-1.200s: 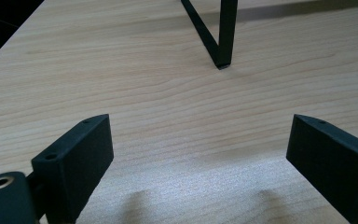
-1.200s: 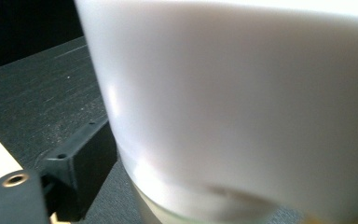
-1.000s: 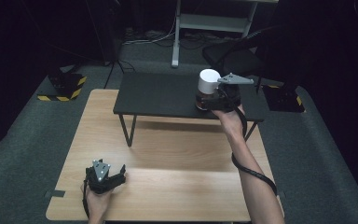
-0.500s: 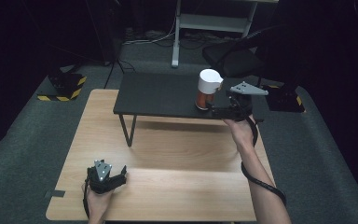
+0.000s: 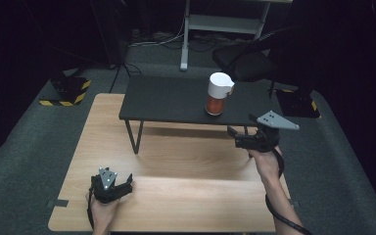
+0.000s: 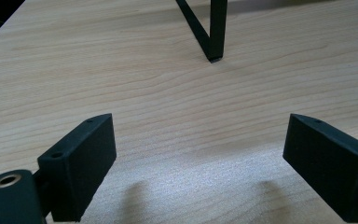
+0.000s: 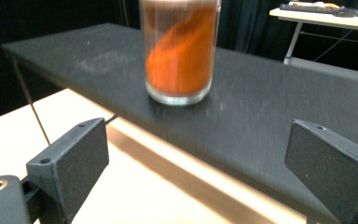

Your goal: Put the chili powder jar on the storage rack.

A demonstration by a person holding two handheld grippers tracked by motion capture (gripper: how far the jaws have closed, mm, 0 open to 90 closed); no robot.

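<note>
Jar of orange powder is being left standing near the black shelf's right front edge, while the right claw is being held spread before it; the left claw, also spread, is being rested at the worktop's near left corner.

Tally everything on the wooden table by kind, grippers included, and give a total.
Clear glass jars with white lid and orange contents: 1
Low black metal-legged shelves: 1
Black two-jaw grippers, left and right: 2
Total: 4
</note>
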